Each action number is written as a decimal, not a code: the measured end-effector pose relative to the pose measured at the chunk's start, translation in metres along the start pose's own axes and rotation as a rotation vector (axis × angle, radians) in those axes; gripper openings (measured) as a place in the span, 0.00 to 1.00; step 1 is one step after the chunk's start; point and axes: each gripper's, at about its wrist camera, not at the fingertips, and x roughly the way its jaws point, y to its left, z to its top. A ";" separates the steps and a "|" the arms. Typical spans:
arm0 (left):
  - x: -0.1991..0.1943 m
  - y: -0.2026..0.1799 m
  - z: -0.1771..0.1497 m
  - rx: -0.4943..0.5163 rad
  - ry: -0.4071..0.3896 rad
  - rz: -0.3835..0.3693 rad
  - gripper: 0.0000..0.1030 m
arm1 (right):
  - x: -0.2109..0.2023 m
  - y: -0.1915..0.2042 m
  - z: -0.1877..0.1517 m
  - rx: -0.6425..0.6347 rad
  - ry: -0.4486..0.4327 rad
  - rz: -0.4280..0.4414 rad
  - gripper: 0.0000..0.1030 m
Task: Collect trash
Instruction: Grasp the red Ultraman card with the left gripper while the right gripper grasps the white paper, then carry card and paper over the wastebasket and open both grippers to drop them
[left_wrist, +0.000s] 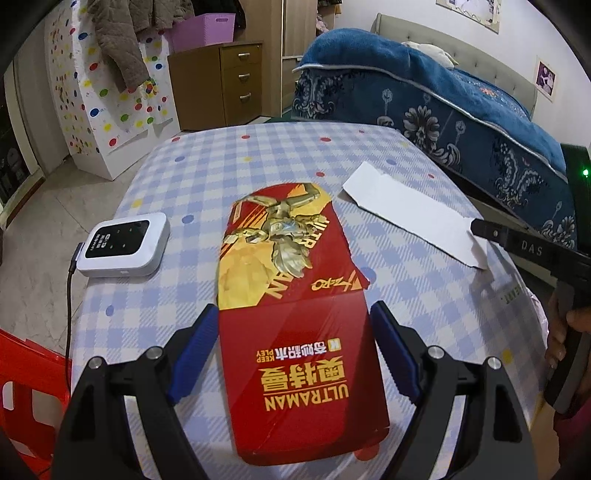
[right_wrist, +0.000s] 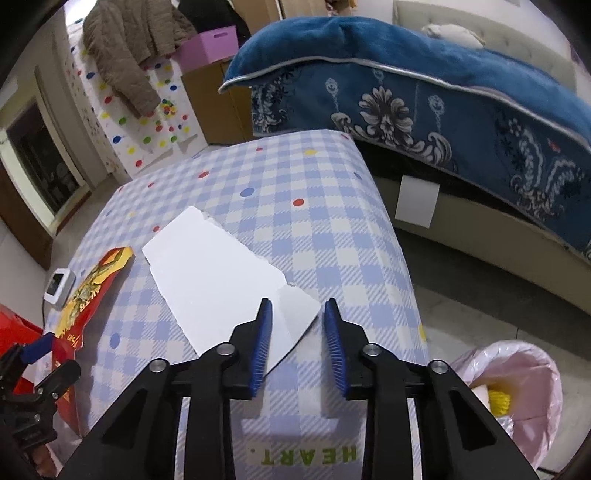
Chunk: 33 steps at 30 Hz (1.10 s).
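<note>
Your left gripper (left_wrist: 291, 314) stands wide open, its 2 blue pads either side of the flattened red Ultraman cardboard box (left_wrist: 295, 295) lying on the blue-checked bench (left_wrist: 221, 166). Your right gripper (right_wrist: 298, 310) is part-closed, not pressing; the torn white cardboard strip's (right_wrist: 218, 266) near corner lies between its pads.

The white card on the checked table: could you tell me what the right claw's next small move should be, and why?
Probably close the right claw fully: the white card's near corner lies between its fingers, which do not yet visibly pinch it.
</note>
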 end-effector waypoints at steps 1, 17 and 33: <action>0.001 0.000 0.000 0.000 0.004 0.004 0.78 | 0.000 0.002 0.000 -0.008 0.000 -0.007 0.22; -0.046 -0.012 0.005 0.028 -0.079 -0.041 0.78 | -0.095 -0.003 -0.020 0.056 -0.129 0.076 0.00; -0.095 -0.127 0.006 0.217 -0.190 -0.218 0.78 | -0.220 -0.065 -0.072 0.141 -0.293 -0.126 0.00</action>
